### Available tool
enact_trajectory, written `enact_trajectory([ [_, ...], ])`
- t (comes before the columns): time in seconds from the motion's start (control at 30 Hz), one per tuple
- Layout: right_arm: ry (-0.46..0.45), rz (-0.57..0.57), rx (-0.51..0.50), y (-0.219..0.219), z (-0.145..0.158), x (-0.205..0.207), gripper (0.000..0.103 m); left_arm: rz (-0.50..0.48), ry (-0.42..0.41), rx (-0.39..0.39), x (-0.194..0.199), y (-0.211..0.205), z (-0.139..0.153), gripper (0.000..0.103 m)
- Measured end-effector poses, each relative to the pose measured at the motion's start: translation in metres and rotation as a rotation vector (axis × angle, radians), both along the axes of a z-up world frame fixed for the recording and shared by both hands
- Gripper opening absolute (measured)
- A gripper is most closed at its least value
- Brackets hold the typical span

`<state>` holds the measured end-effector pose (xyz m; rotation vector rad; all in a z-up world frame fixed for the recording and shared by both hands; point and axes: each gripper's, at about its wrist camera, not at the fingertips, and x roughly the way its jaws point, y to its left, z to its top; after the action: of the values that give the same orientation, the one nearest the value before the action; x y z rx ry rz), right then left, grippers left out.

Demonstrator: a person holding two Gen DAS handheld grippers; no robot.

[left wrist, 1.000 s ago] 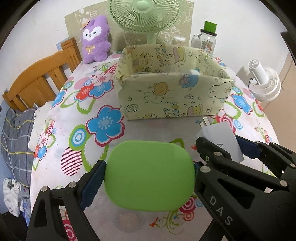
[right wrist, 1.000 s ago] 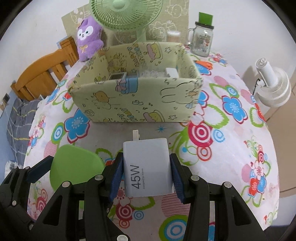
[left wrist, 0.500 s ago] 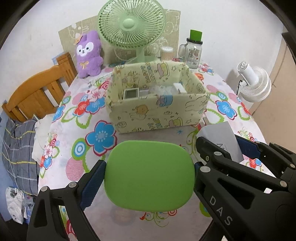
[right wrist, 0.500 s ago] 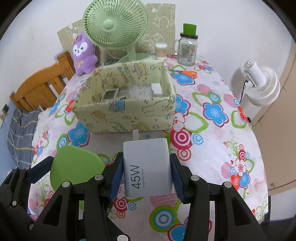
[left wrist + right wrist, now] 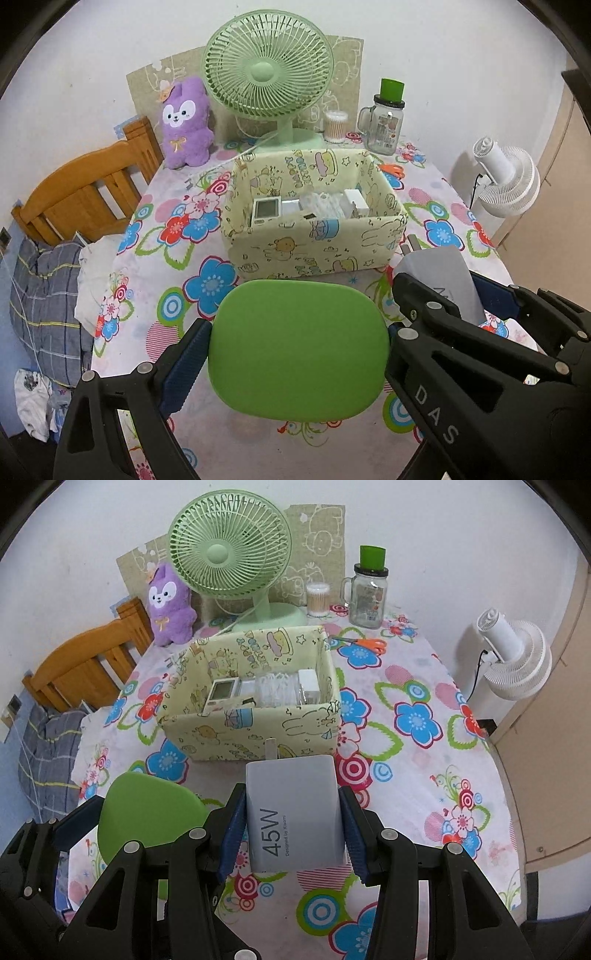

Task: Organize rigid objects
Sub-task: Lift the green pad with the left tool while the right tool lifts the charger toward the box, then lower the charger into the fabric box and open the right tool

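Charger point(image 5: 293, 814): white block marked 45W, clamped between the blue pads of the right tool point(image 5: 293, 830), which is part-closed on its two flat sides. Prongs point up-frame, so its long axis runs straight toward the box point(image 5: 251, 734). Held above the flowered bench point(image 5: 424, 775), lower centre of the right wrist view.

Green case point(image 5: 297, 350): rounded, flat, gripped across its width by the left tool point(image 5: 297, 354), jaws standing wide on it. Lower centre of the left wrist view, clear of the bench.

Box: yellow cartoon-print, open-topped, directly up-frame from both tools, near wall facing them. Already holds a small screen device point(image 5: 221, 692), clear packets and a white block.

Governing relation: box mouth lies ahead of and below both loads; each must clear the near wall before release. Judged from the right wrist view, the charger sits nearer that wall and in line with it; the case hangs to its lower left.

Bystanders: green fan point(image 5: 266, 70), purple plush point(image 5: 186, 122), jar point(image 5: 384, 122), scissors point(image 5: 365, 642).
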<state>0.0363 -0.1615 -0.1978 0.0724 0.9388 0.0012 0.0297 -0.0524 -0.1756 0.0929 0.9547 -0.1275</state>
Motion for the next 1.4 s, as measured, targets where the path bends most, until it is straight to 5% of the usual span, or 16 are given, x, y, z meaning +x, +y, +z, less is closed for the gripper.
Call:
enact_trajectory([
  [0.47, -0.033, 0.002, -0.002, -0.001, 0.024, 0.020, 0.051, 0.014, -0.037, 0.002, 0.020, -0.001, 0.022, 0.095],
  [1.4, -0.010, 0.020, -0.007, -0.002, 0.024, 0.110, 0.052, 0.031, -0.014, -0.002, 0.105, -0.004, 0.022, 0.095],
])
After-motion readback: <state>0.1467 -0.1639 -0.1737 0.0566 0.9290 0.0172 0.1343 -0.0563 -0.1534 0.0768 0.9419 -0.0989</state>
